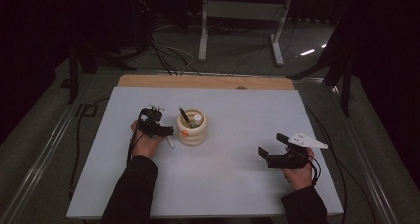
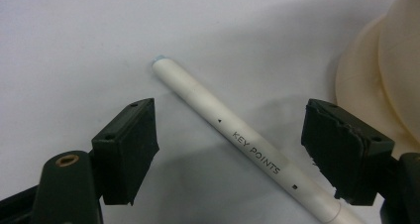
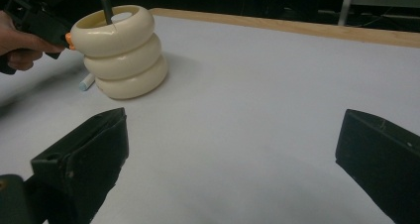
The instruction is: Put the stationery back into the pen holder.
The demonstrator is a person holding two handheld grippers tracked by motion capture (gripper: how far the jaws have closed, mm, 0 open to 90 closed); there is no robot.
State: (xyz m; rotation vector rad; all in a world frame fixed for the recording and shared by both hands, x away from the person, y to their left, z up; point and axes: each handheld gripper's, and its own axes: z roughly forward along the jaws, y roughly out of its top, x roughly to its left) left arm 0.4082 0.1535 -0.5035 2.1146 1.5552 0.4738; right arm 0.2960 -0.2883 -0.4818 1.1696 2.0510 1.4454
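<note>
Straddling the white pen (image 2: 233, 140) with our left hand-held gripper (image 2: 230, 152) (jaws wide, empty), we are lining up; closing comes next, probably.

The desk (image 1: 237, 184) has a pale grey-white top with a strip of bare wood (image 1: 205, 82) along its far edge. A cream holder (image 1: 192, 127) made of three stacked rings stands left of the middle, with a dark pen upright inside it. A white marker (image 2: 242, 144) printed "KEY POINTS" lies flat just beside the holder's base, its pale blue tip pointing away from it.
</note>
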